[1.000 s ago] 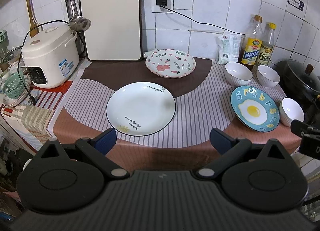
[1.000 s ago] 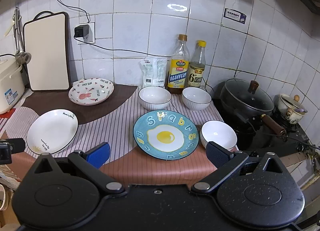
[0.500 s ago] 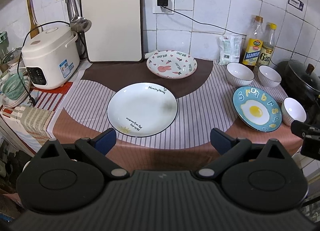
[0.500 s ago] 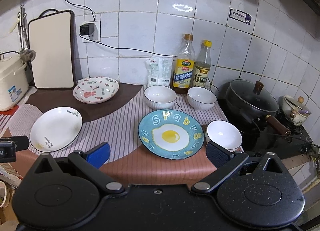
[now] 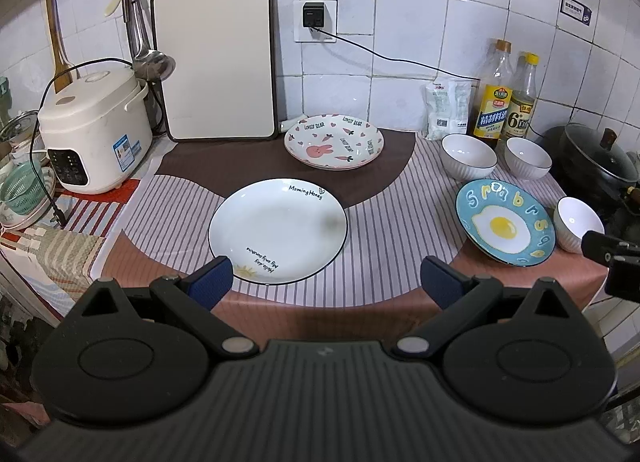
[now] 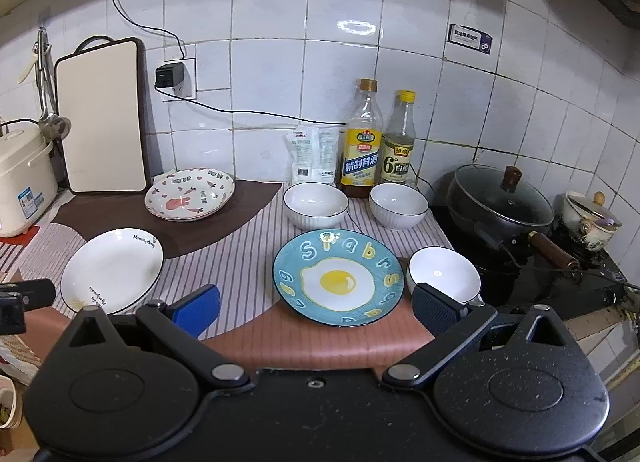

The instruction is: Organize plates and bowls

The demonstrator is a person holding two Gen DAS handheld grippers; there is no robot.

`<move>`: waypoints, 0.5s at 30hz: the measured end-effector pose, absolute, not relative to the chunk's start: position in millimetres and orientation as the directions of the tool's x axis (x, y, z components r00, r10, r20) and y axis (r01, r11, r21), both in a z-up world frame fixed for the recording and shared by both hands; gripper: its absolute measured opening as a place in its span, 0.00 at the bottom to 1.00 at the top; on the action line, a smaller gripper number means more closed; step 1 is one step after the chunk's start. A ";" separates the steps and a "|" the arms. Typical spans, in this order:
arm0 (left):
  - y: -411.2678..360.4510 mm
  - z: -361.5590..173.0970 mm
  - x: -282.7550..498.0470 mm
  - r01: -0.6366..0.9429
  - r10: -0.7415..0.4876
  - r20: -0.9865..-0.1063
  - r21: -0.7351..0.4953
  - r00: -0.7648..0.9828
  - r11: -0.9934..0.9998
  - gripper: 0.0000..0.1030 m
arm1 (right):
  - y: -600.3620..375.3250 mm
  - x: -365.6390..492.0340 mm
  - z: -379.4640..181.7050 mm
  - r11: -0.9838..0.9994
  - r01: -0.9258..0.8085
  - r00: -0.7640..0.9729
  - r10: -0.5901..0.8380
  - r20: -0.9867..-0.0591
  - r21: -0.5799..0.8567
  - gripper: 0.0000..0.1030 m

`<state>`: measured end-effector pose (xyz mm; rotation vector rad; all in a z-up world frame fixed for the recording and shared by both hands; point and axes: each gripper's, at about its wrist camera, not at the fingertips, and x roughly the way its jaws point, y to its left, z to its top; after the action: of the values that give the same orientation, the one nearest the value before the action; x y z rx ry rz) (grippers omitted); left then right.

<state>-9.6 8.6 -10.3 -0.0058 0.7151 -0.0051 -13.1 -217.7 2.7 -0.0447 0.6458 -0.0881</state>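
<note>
Now nearer white plate, claws agape.

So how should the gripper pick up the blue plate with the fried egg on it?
Probably by its near rim. The round blue fried-egg plate lies flat on the striped cloth, so only its raised edge offers a hold. The right gripper, jaws open, already faces that edge: come in low from the front, one finger over the rim, one under.
</note>
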 end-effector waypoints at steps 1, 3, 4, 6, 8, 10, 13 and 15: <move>8.6 -10.5 -9.7 0.003 -0.007 -0.656 -0.007 0.754 1.000 0.99 | -218.6 -13.8 2.0 0.995 0.069 0.796 -0.094 -0.598 -0.066 1.00; 8.3 -10.7 -9.9 0.005 -0.007 -0.658 -0.005 0.753 1.000 0.99 | -219.3 -14.4 1.1 0.996 0.069 0.798 -0.091 -0.596 -0.059 1.00; 8.2 -10.7 -9.9 0.005 -0.007 -0.659 -0.004 0.753 1.000 0.99 | -219.7 -14.7 0.6 0.996 0.067 0.799 -0.089 -0.595 -0.058 1.00; 8.3 -11.0 -10.1 0.004 -0.007 -0.658 -0.006 0.753 1.000 0.99 | -219.8 -14.7 0.0 0.996 0.067 0.799 -0.090 -0.594 -0.061 1.00; 8.3 -11.1 -10.2 0.005 -0.008 -0.658 -0.006 0.753 1.000 0.99 | -219.3 -14.4 -0.4 0.996 0.068 0.801 -0.093 -0.592 -0.064 1.00; 8.3 -11.2 -10.4 0.005 -0.007 -0.660 -0.004 0.751 1.000 0.99 | -218.1 -14.9 -1.5 0.995 0.069 0.802 -0.095 -0.590 -0.066 1.00; 8.6 -11.8 -10.4 0.003 -0.007 -0.662 -0.008 0.749 1.000 0.99 | -218.2 -15.3 -1.9 0.996 0.066 0.802 -0.091 -0.590 -0.063 1.00; 8.7 -12.6 -9.6 0.004 -0.009 -0.667 -0.009 0.745 1.000 0.99 | -218.0 -14.7 -2.0 0.996 0.064 0.803 -0.089 -0.590 -0.063 1.00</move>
<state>-9.6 8.7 -12.6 -0.0070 0.7299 -0.0068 -14.7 -218.0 -2.0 -0.0412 0.6335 -0.0818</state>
